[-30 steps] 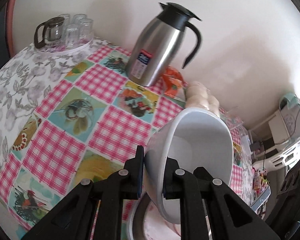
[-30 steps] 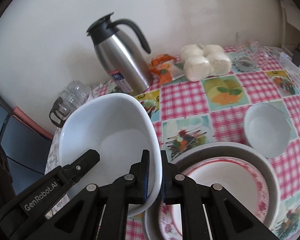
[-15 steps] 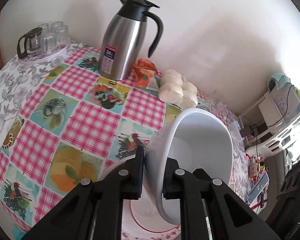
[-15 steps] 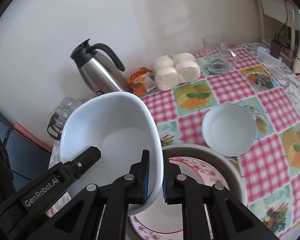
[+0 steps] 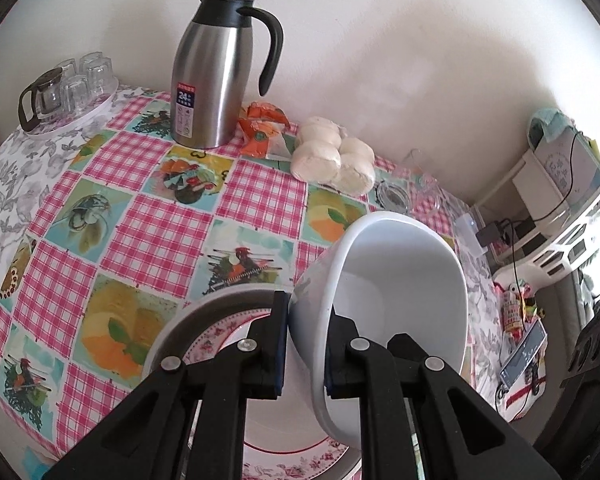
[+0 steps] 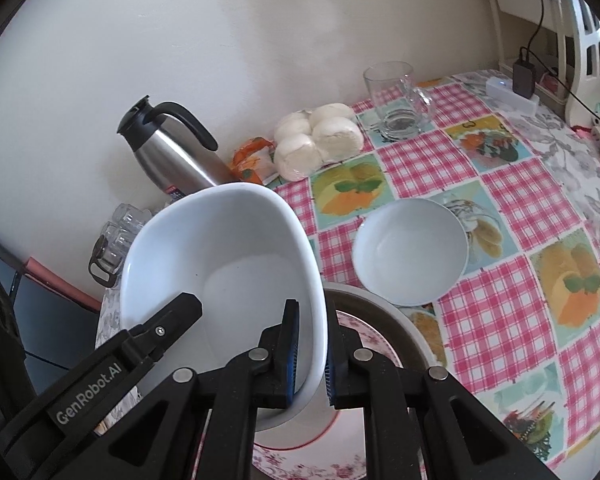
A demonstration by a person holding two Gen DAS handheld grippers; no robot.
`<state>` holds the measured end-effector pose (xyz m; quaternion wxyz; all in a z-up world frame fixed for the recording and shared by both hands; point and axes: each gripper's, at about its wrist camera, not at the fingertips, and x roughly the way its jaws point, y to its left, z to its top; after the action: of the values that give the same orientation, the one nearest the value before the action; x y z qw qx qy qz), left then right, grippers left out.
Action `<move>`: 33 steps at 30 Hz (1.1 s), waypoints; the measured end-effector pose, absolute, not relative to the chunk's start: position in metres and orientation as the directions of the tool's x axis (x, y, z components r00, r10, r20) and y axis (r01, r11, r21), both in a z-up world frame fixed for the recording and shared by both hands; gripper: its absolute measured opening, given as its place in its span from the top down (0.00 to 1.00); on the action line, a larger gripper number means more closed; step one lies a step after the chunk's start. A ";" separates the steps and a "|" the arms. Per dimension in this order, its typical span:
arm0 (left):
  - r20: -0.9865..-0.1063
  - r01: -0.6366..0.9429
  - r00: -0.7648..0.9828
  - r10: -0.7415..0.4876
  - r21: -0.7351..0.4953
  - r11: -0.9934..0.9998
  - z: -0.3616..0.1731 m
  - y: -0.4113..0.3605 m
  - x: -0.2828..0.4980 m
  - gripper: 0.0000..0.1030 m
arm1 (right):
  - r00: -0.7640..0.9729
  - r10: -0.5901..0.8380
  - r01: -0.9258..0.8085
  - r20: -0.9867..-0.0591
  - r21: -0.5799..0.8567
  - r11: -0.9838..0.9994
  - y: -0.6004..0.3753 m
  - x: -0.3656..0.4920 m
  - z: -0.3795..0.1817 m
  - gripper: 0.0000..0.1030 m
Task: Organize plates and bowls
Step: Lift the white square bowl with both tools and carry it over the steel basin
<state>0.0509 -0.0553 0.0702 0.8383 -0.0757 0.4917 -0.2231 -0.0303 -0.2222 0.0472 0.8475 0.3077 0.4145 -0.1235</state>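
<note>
A large white bowl [image 5: 400, 292] [image 6: 228, 256] hangs tilted above the table, gripped at two sides of its rim. My left gripper [image 5: 306, 344] is shut on one wall, and my right gripper [image 6: 310, 352] is shut on the opposite wall. One black finger [image 6: 160, 320] of the left gripper shows inside the bowl in the right wrist view. Under the bowl lies a flower-rimmed plate [image 5: 220, 332] [image 6: 360, 330] on a wider grey plate [image 5: 204, 304] [image 6: 396, 316]. A small white bowl [image 6: 410, 252] sits on the checked cloth just beyond the plates.
A steel thermos jug [image 5: 212, 72] [image 6: 172, 148] stands by the wall beside an orange packet [image 5: 264, 128] and bagged white buns [image 5: 332, 156] [image 6: 316, 140]. A tray of glasses [image 5: 68, 88] is far left, a glass mug [image 6: 396, 100] and power strip [image 6: 512, 92] far right.
Both grippers have carried the big bowl sideways across the table. The plate stack now lies under it, and the small bowl and glass mug have come further into the right wrist view.
</note>
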 end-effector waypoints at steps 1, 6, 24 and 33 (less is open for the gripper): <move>-0.794 0.301 0.414 -0.446 -0.343 0.890 0.069 -0.057 0.050 0.86 | 0.621 0.046 0.466 -0.783 0.416 0.781 -0.223 -0.031 0.046 0.87; -0.809 0.306 0.397 -0.433 -0.328 0.894 0.063 -0.060 0.048 0.86 | 0.595 0.059 0.475 -0.802 0.410 0.779 -0.226 -0.033 0.039 0.86; -0.843 0.283 0.367 -0.394 -0.303 0.910 0.049 -0.038 0.044 0.86 | 0.512 0.087 0.456 -0.855 0.356 0.815 -0.200 -0.031 0.025 0.84; -0.855 0.291 0.350 -0.383 -0.289 0.912 0.044 -0.035 0.038 0.86 | 0.489 0.090 0.462 -0.867 0.346 0.817 -0.194 -0.038 0.016 0.84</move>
<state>0.0384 -0.0354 0.0435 0.8206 -0.0431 0.5317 -0.2052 -0.0376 -0.1941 0.0165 0.8162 0.2804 0.4922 -0.1138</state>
